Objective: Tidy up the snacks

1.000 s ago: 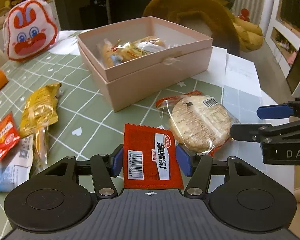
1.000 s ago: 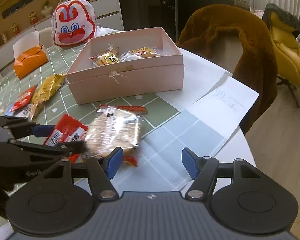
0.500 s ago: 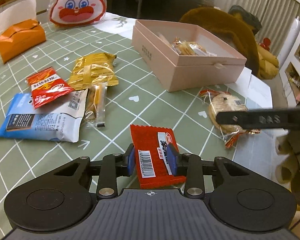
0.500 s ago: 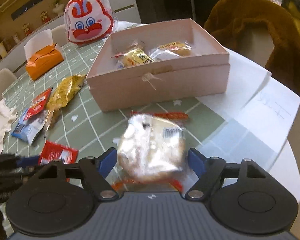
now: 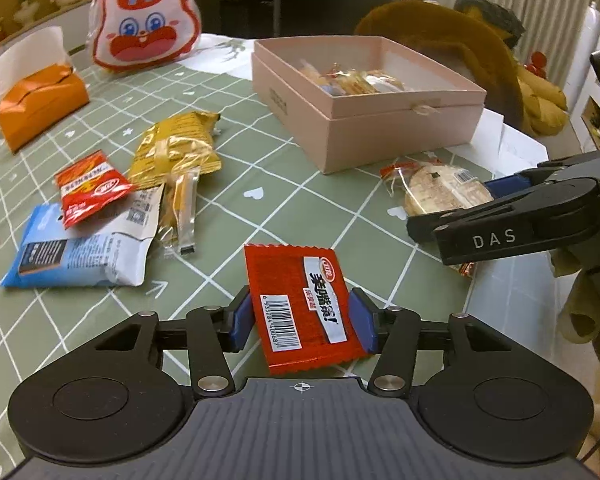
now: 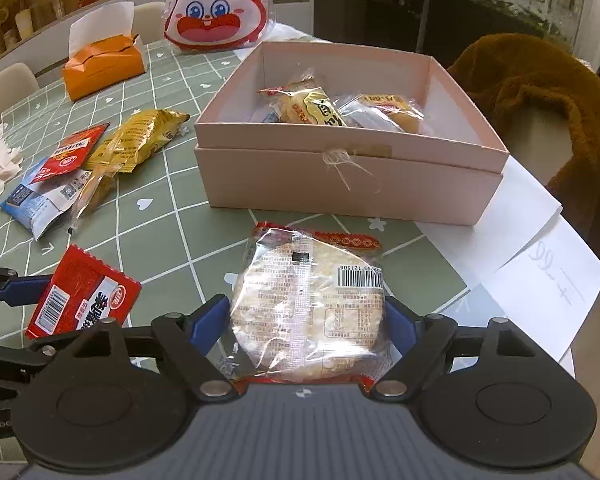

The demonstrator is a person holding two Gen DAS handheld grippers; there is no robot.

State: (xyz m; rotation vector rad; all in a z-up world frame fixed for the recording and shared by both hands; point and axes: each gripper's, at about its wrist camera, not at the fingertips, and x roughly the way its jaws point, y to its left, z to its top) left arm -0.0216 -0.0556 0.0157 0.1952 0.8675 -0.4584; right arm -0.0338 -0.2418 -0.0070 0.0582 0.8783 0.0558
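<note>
My left gripper (image 5: pixel 302 318) is shut on a red snack packet (image 5: pixel 300 304) with a barcode, held above the green checked tablecloth; it also shows in the right wrist view (image 6: pixel 82 294). My right gripper (image 6: pixel 306 320) is shut on a clear-wrapped rice cracker (image 6: pixel 308 300), also seen from the left wrist (image 5: pixel 440 194). The open pink box (image 6: pixel 352 176) holds several wrapped snacks and stands just beyond the cracker. It shows in the left wrist view (image 5: pixel 400 132) at the upper right.
Loose snacks lie left: a gold packet (image 5: pixel 176 146), a small red packet (image 5: pixel 90 186), a blue-white packet (image 5: pixel 80 248). An orange tissue box (image 5: pixel 40 106) and a rabbit bag (image 5: pixel 144 30) stand farther back. White papers (image 6: pixel 540 272) lie near the table's right edge.
My right gripper has closed on the rice cracker and lifted it. My left gripper keeps the red packet, tilted slightly, and has drawn back from the box.
</note>
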